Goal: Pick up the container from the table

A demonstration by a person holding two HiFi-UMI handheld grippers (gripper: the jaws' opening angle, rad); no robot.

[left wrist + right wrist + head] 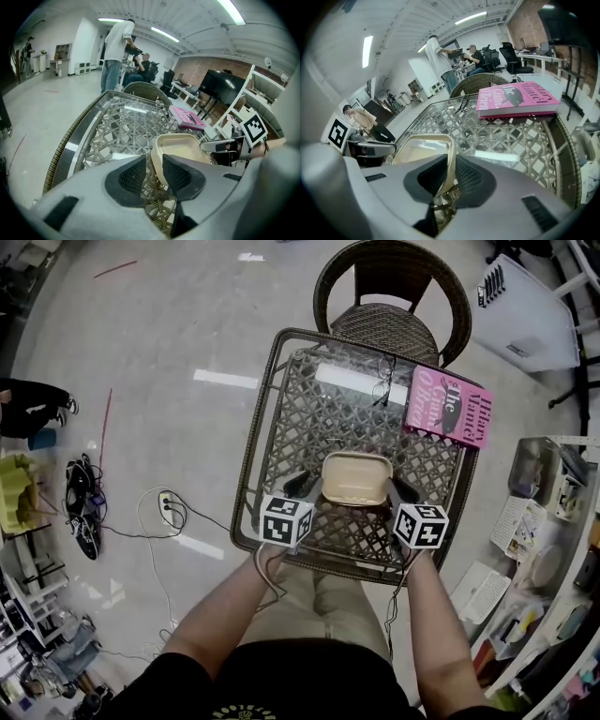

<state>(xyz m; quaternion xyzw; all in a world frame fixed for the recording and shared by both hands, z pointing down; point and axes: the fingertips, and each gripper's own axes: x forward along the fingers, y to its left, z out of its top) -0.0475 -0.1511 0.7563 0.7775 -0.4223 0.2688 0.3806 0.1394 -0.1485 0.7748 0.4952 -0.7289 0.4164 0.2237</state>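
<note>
A beige, shallow, rounded-square container [356, 477] sits near the front of the wicker table [258, 409]. My left gripper [307, 486] is at its left side and my right gripper [401, 491] at its right side. In the left gripper view the container [183, 147] has its near rim between the two dark pads of the left gripper [152, 161], which is shut on it. In the right gripper view the thin rim of the container [419, 150] is pinched between the pads of the right gripper [451, 171].
A pink book [450, 407] lies at the table's far right corner, with a pair of glasses [386, 381] beside it. A wicker chair [394, 296] stands behind the table. Shelves with clutter [553, 521] run along the right. People stand in the background [117, 47].
</note>
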